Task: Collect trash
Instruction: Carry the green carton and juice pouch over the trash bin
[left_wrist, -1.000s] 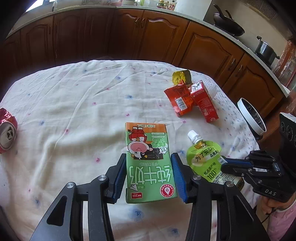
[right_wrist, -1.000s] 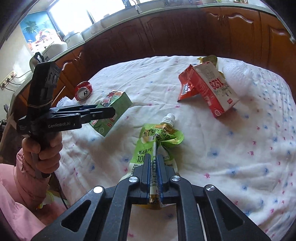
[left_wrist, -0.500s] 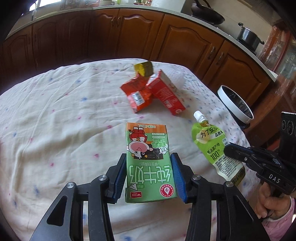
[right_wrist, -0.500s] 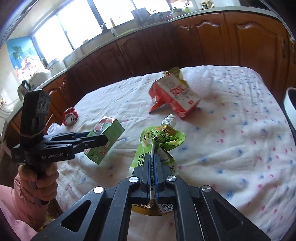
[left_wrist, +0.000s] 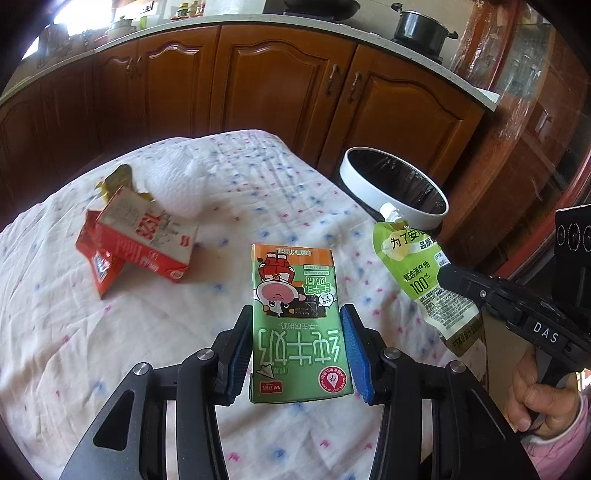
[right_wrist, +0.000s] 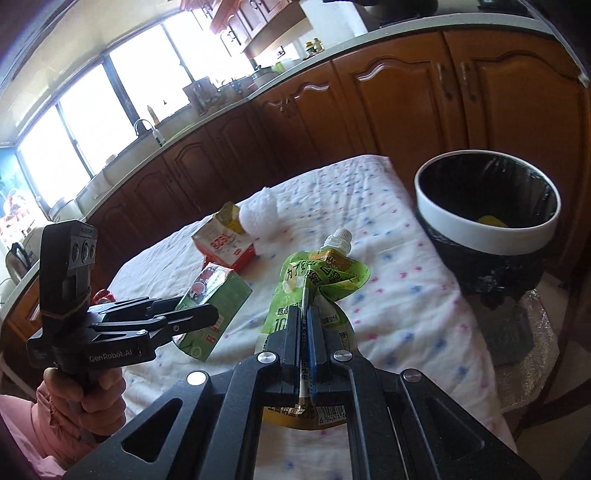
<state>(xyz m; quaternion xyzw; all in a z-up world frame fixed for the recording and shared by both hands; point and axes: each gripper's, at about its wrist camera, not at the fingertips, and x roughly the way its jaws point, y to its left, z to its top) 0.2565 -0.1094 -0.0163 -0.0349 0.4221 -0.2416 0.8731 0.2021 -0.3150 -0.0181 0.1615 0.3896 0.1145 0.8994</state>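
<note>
My left gripper (left_wrist: 295, 317) is shut on a green milk carton (left_wrist: 295, 314) and holds it above the table. The carton also shows in the right wrist view (right_wrist: 210, 306). My right gripper (right_wrist: 304, 314) is shut on a green drink pouch (right_wrist: 317, 280) with a white spout, held in the air; the pouch shows at the right of the left wrist view (left_wrist: 421, 273). A white-rimmed trash bin (right_wrist: 487, 225) with a black liner stands past the table's right edge, also seen in the left wrist view (left_wrist: 391, 188). Something yellow lies inside it.
A red and white carton (left_wrist: 144, 240) and a flattened red wrapper (left_wrist: 99, 266) lie on the white cloth (left_wrist: 110, 350), with a white crumpled tissue (left_wrist: 173, 188) and a yellow wrapper (left_wrist: 114, 181) behind. Wooden cabinets (left_wrist: 280, 85) stand beyond.
Both grippers have swung to the right with their loads, toward the bin. The bin now sits larger and closer in both views. The red can has left the left wrist view.
</note>
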